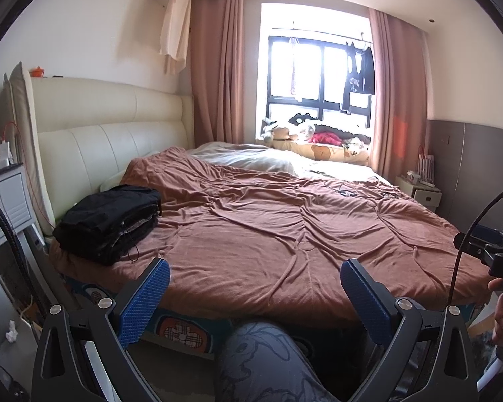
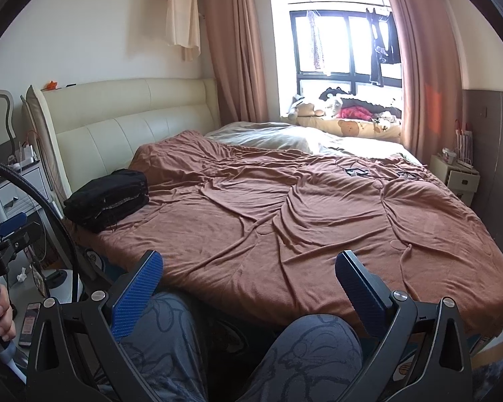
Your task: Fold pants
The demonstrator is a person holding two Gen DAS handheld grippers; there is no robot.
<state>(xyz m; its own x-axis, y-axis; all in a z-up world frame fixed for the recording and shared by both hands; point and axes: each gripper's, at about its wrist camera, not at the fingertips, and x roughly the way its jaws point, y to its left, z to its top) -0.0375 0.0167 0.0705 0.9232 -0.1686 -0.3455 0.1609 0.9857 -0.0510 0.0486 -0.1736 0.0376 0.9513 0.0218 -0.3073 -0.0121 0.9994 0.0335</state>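
Patterned knee (image 1: 261,351) nearest; both grippers (image 1: 255,288) (image 2: 248,281) spread, empty; folded black pants (image 1: 109,222) on wrinkly brown blanket (image 1: 285,234).

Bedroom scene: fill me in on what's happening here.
A person sits at the foot of a bed, knees visible, holding a two-finger tool in each hand. The left tool and right tool are both open and empty, held above the person's lap and pointing toward the brown bedspread. A stack of folded black pants sits on the bed's left edge near the headboard. Neither tool touches any clothing right now.
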